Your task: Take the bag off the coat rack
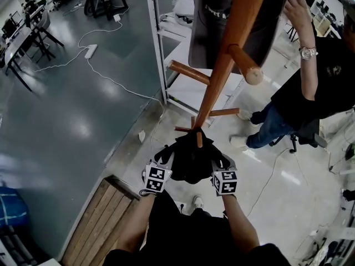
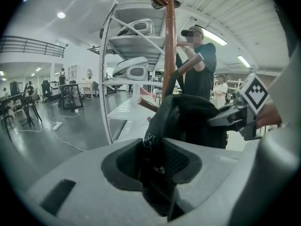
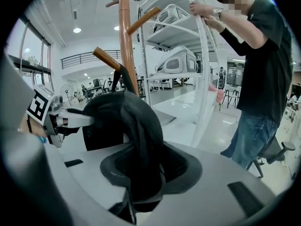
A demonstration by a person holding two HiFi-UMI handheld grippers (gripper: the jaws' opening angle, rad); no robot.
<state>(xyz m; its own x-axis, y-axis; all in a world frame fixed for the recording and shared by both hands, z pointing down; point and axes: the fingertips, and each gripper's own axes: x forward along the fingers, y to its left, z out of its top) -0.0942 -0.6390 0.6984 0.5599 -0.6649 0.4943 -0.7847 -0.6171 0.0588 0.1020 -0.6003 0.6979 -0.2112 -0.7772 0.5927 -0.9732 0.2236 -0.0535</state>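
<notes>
A black bag [image 1: 191,157] hangs from a low peg [image 1: 198,138] of the wooden coat rack [image 1: 233,43]. My left gripper [image 1: 166,159] holds the bag's left side and my right gripper [image 1: 218,162] its right side. In the left gripper view the bag's zippered edge [image 2: 155,140] sits pinched between the jaws of the left gripper [image 2: 157,166], in front of the rack pole [image 2: 169,41]. A thick fold of the bag [image 3: 136,126] fills the right gripper [image 3: 141,173] in the right gripper view. Each gripper view shows the other gripper [image 2: 230,117] [image 3: 70,119] on the bag's far side.
A person [image 1: 310,87] in a black shirt stands right of the rack, hands on a white shelf frame [image 3: 202,55]. A dark garment [image 1: 211,21] hangs high on the rack. A wooden bench [image 1: 105,215] lies at lower left. A cable and power strip [image 1: 89,51] cross the floor.
</notes>
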